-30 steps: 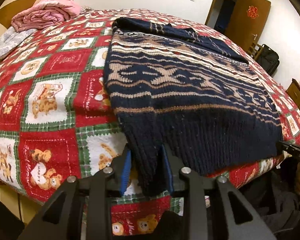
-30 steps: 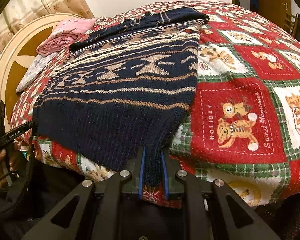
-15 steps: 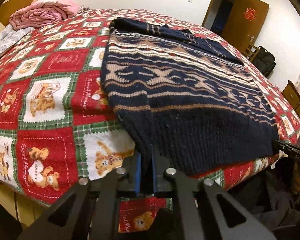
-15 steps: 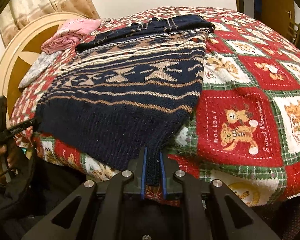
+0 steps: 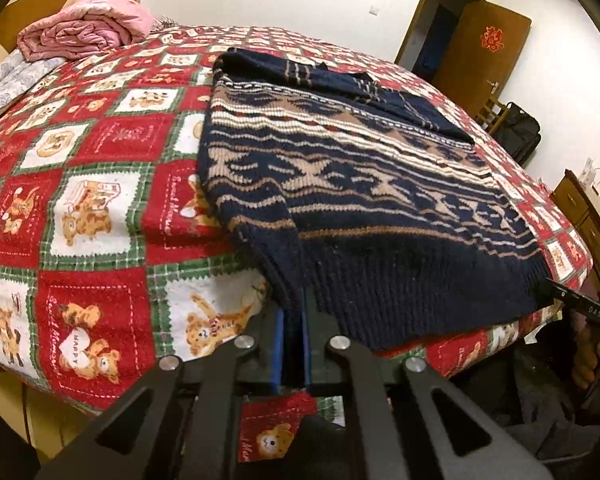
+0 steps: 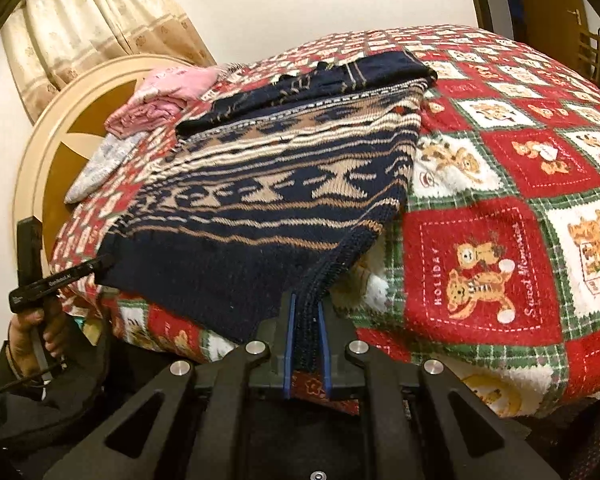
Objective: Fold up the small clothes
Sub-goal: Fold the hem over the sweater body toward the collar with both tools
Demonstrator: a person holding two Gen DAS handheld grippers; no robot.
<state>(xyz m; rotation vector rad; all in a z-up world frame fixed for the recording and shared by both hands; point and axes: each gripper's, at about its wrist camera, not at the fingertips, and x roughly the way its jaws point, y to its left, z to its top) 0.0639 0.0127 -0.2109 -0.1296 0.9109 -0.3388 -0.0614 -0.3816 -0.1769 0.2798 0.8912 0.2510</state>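
Navy patterned knit sweater (image 5: 352, 184) lies flat on the bed, over a red teddy-bear quilt (image 5: 100, 148), filling centre of both views. Left gripper (image 5: 293, 320) at lower centre of its view, fingers clenched on the sweater's near hem corner. Right gripper (image 6: 306, 320) at lower centre of its view, fingers clenched on the other hem corner, which is lifted slightly off the quilt. Pink folded blanket (image 5: 84, 28) upper left, near the headboard (image 6: 52, 140). Wooden door (image 5: 488, 52) upper right.
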